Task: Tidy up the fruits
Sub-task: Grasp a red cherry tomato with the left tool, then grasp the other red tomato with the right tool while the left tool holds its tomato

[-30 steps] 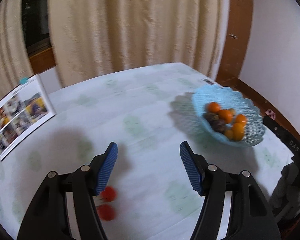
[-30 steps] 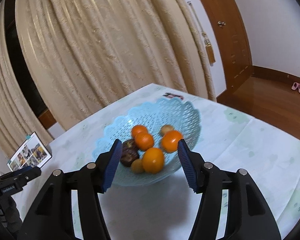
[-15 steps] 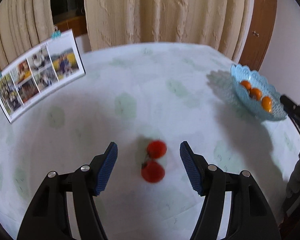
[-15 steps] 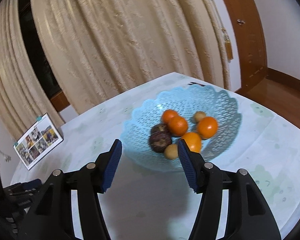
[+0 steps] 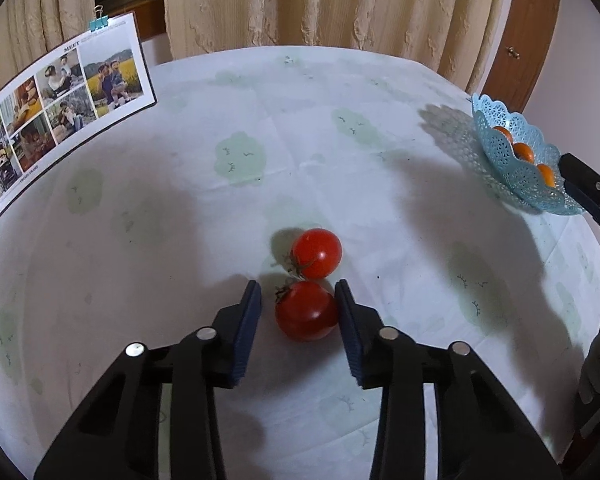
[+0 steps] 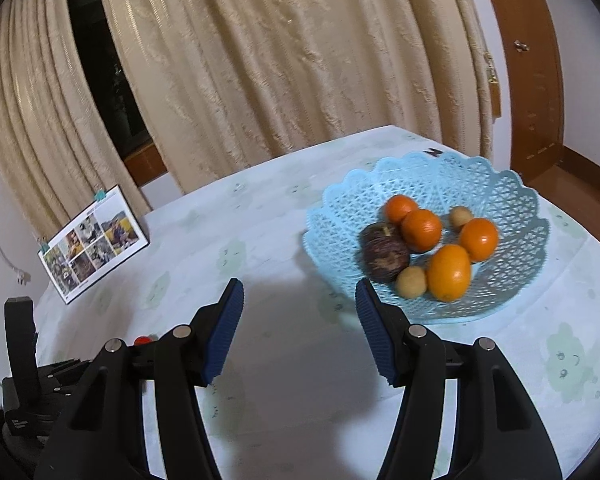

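left gripper (image 5: 298,308) over the near tomato (image 5: 306,312), which lies on the surface (image 5: 340,128) touching a second tomato (image 5: 317,253): its jaws have just been closing about the fruit, the right pad against its skin, a sliver of gap perhaps left at the left pad, so i read the grasp as forming, not yet firm. right gripper (image 6: 298,320) hangs released and empty just short of the blue basket (image 6: 512,196) of oranges. next, i judge, comes a gentle squeeze, a straight lift clear of the neighbour, then a carry across to the basket.
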{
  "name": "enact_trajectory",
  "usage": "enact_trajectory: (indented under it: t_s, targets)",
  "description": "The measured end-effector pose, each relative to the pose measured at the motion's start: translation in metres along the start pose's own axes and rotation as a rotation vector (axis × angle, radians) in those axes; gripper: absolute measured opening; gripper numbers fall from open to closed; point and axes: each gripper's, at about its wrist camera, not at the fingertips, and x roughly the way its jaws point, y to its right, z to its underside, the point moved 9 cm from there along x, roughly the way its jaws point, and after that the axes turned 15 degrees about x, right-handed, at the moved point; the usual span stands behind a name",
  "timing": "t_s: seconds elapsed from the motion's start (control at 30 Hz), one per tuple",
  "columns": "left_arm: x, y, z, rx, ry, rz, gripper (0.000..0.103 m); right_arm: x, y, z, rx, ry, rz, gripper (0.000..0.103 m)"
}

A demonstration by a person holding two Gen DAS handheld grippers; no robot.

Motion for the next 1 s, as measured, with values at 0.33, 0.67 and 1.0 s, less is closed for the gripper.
enact_trajectory:
  t_s: [0.33,0.67,1.0]
  targets:
    - [-0.022,-0.009,-0.003,-0.005,0.052,-0.037,0.029,0.020,-0.044,0.024,-0.096,-0.117,-0.065,0.060]
    - [-0.057,-0.053,-0.002,-0.093,0.127,-0.162,0.029,0.060,-0.107,0.081,-0.261,-0.323,-0.140,0.060]
    - [-0.063,-0.070,0.004,-0.148,0.135,-0.166,0.029,0.090,-0.149,0.129,-0.383,-0.447,-0.162,0.059]
